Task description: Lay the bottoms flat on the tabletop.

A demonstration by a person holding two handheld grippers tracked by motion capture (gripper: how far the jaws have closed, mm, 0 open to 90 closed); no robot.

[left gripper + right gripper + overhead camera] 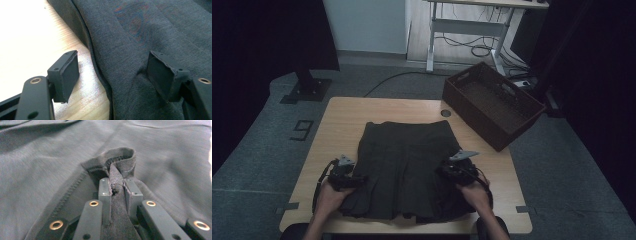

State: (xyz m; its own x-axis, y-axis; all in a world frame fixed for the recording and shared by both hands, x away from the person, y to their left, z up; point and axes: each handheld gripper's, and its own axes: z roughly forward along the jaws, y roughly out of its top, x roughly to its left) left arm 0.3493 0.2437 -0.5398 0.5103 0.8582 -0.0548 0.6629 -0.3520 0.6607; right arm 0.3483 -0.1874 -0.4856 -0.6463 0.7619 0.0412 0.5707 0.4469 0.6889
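Both hands at the table's near edge, grippers on a dark skirt.

Right gripper (117, 188) pinches a raised fold of the skirt (404, 165) hem between its nearly closed jaws; left gripper (112, 75) has its jaws wide, one pad over the bare wooden table (337, 120), the other on the cloth, the skirt's edge between them. The skirt lies flat mid-table; a brown basket (492, 102) stands at the far right corner.

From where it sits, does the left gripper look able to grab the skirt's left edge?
Probably yes. The left gripper stands open with one pad on the table and the other on the skirt, its edge running between them, nothing in the way.
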